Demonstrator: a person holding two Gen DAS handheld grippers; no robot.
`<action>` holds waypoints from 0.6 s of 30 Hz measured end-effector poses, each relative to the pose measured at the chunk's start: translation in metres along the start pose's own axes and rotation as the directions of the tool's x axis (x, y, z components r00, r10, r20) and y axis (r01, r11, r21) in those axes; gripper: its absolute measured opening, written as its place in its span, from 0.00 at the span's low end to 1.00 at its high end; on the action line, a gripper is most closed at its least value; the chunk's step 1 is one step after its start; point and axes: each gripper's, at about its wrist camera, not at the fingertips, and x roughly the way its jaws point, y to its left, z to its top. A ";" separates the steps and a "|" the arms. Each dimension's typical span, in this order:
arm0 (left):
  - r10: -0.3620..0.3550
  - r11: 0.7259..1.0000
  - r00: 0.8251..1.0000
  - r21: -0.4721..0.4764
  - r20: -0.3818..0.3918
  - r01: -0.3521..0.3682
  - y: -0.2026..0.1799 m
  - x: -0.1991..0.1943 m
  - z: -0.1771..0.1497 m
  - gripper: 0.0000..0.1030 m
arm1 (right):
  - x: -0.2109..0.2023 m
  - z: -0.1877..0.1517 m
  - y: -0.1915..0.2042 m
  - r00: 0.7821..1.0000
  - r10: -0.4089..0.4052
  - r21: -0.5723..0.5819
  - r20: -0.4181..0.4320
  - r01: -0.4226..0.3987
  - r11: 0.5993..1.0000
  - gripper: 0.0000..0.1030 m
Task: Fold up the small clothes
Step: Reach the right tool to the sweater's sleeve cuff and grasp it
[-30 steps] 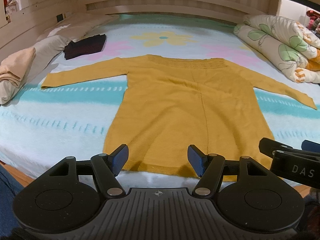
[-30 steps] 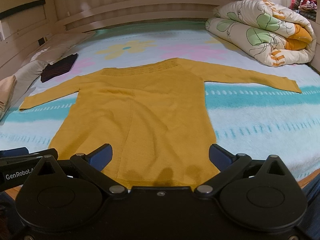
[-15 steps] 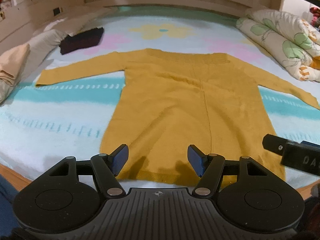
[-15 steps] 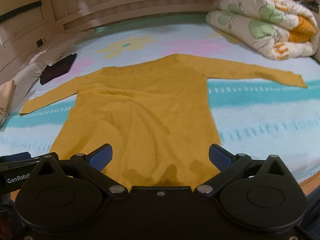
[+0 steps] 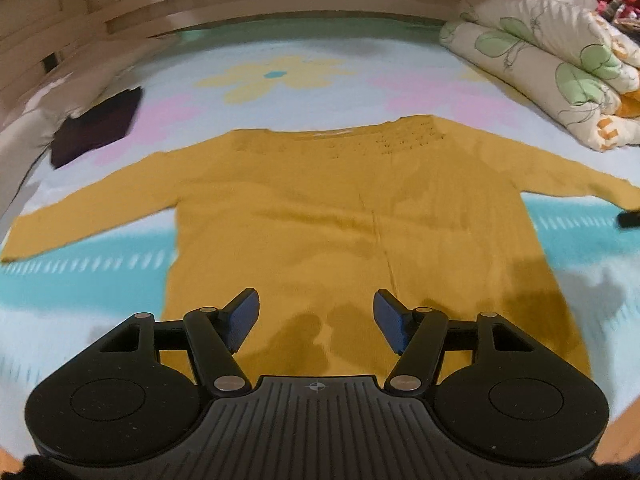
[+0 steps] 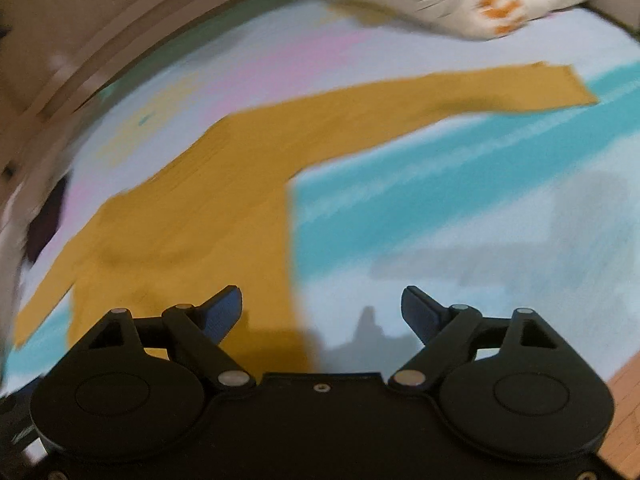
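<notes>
Sweater (image 5: 340,216) lies flat on bed (image 5: 80,280), both tongs agape.

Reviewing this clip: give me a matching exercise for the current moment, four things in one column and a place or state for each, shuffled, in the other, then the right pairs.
Things:
1. sweater
2. dark cloth
3. rolled quilt
4. left gripper

Places or states:
A. bundled at the far right of the bed
B. open, above the hem, holding nothing
C. spread flat, sleeves out to both sides
D. folded at the far left, next to the pillow

Pairs: 1-C, 2-D, 3-A, 4-B
</notes>
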 end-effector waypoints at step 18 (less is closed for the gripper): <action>0.035 0.994 0.995 0.111 -0.098 -0.024 0.004 0.084 0.045 0.60 | 0.075 0.110 -0.204 0.969 -0.206 0.493 0.138 0.113 0.863 0.75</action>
